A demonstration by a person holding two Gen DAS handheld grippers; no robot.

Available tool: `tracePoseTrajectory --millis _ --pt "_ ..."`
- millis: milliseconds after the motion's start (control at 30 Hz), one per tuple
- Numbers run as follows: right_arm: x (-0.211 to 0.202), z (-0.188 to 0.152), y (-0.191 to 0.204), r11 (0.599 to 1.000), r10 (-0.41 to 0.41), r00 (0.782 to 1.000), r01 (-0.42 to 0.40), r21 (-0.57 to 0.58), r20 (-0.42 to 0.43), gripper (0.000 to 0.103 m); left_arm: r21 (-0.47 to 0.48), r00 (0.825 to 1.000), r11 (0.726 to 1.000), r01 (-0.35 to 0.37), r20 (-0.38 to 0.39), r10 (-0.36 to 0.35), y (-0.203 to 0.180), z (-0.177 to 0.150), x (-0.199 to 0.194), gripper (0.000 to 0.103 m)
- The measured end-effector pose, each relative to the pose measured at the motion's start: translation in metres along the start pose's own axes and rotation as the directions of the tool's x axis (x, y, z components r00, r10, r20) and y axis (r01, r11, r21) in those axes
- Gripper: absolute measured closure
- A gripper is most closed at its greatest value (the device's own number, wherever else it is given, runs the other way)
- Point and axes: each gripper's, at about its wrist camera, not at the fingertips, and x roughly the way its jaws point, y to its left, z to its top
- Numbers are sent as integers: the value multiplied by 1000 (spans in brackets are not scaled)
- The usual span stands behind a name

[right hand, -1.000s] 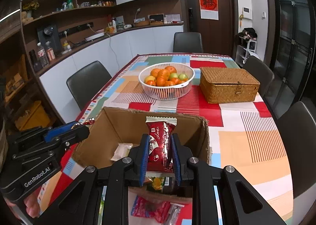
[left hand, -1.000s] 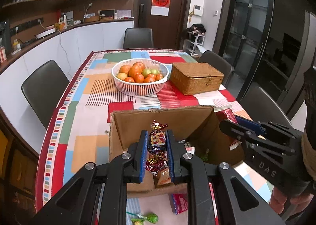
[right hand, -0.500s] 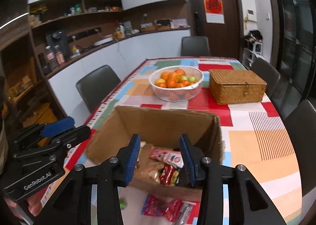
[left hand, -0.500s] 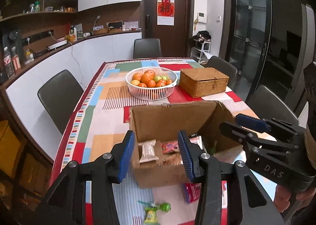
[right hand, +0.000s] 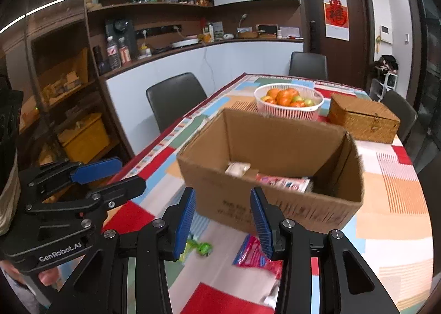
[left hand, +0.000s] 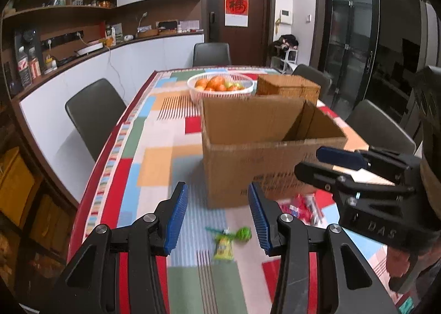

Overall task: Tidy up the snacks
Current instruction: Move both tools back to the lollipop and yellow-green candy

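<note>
An open cardboard box (left hand: 256,145) (right hand: 273,159) stands on the patterned tablecloth and holds snack packets (right hand: 281,183). My left gripper (left hand: 217,217) is open and empty, low in front of the box. A green and yellow candy (left hand: 228,239) lies on the cloth just beyond it. My right gripper (right hand: 223,220) is open and empty, also in front of the box. A red and pink snack packet (right hand: 253,254) (left hand: 303,206) lies between the box and the grippers. The green candy also shows in the right wrist view (right hand: 199,247).
A white basket of oranges and apples (left hand: 220,85) (right hand: 288,100) and a wicker box (left hand: 288,86) (right hand: 363,118) stand behind the cardboard box. Dark chairs (left hand: 93,110) line the table. A counter and shelves run along the left wall.
Both grippers opened and dropped their snacks into the box, the left a candy, the right a red packet. Both then pulled back and down toward the table's near end.
</note>
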Motion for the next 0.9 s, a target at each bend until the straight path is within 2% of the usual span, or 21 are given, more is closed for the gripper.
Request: tracePoseTrajectory --millis 267,467,600,900 --pt "20 -30 12 999 17 996 -22 -49 -84 61 -7 997 1000 17 -81 -17 3 -48 13 59" --pt "41 -53 16 996 37 985 -49 -69 -168 61 -15 988 998 62 -138 -63 3 -76 37 60" --pt "54 -65 14 996 43 976 -58 -66 -213 61 -24 980 995 101 -169 -103 1 -85 55 60" --pt "80 -73 10 994 41 962 -67 -89 -269 66 -55 965 993 109 -233 -119 2 -90 95 67"
